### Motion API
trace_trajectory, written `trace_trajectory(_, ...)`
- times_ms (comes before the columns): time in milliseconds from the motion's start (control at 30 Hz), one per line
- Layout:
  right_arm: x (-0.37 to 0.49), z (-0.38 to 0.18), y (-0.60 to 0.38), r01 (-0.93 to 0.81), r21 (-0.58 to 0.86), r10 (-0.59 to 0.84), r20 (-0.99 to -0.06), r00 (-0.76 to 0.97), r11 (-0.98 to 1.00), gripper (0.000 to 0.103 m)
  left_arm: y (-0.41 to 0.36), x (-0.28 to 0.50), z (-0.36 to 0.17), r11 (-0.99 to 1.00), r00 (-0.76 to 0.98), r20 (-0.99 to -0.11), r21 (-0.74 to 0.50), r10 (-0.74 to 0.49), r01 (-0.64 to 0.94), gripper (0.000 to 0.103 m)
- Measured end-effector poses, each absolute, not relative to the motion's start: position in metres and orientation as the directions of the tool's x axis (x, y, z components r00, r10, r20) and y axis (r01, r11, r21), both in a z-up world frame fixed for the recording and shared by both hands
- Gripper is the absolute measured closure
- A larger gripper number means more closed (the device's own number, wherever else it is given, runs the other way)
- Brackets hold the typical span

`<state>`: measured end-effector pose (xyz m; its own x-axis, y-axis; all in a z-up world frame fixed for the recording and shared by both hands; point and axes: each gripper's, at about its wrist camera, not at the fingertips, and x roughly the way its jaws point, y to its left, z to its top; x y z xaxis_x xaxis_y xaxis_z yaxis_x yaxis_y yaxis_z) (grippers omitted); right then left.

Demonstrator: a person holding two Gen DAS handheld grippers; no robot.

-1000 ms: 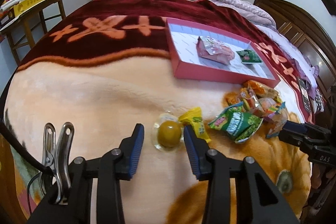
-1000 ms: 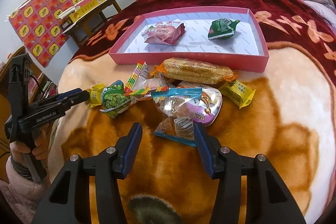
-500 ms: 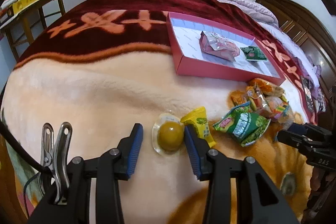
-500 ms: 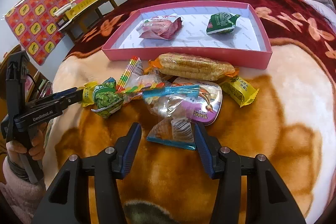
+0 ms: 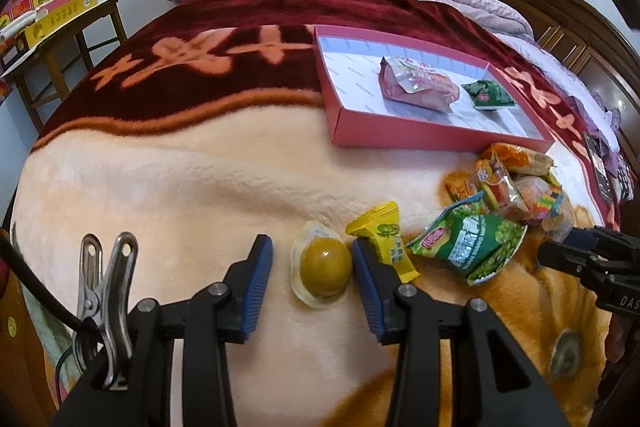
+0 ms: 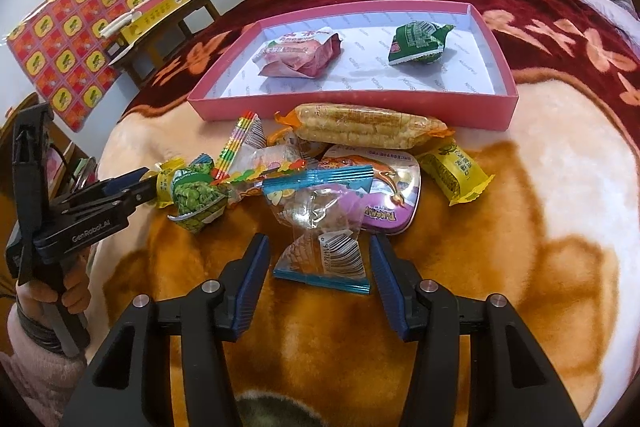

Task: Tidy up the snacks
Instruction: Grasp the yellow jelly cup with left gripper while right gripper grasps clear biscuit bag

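While my left gripper (image 5: 312, 269) straddles the jelly cup (image 5: 323, 269) on the blanket (image 5: 160, 187), its jaws have just been closing — one pad at the cup, the other with a gap, nothing gripped. Next, I judge: close fully and lift. My right gripper (image 6: 318, 269) hangs part-open over a clear packet (image 6: 320, 239), apart from it. The pink tray (image 6: 360, 117) holds two packets — one pink (image 6: 300, 55), one green (image 6: 418, 41).

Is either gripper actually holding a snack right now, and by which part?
Nothing is held. The left gripper straddles the jelly cup, left pad clear of it. The right gripper stands open around the clear packet.
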<state>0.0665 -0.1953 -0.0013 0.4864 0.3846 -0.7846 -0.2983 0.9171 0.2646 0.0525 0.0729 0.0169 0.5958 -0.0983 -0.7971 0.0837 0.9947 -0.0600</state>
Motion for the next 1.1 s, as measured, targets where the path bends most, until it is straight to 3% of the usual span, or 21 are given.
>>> trace_trajectory(100, 0.065, 0.0, -0.195, -0.301, 0.254, 0.377, -0.783, 0.494, 0.919, 0.059, 0.073, 0.051, 0.018, 0.992, 0.598, -0.792, -0.087, -0.123, 0.09, 0.074)
trace_trajectory(533, 0.055, 0.006, -0.198, -0.323, 0.275, 0.41, -0.763, 0.5, 0.905, 0.066, 0.079, 0.042, 0.03, 0.99, 0.612, -0.778, -0.123, -0.142, 0.074, 0.075)
trace_trajectory(1100, 0.038, 0.025, -0.2, -0.359, 0.28, 0.443, -0.719, 0.535, 0.89, 0.067, 0.069, 0.024, 0.064, 0.983, 0.656, -0.732, -0.153, -0.182, 0.102, 0.075)
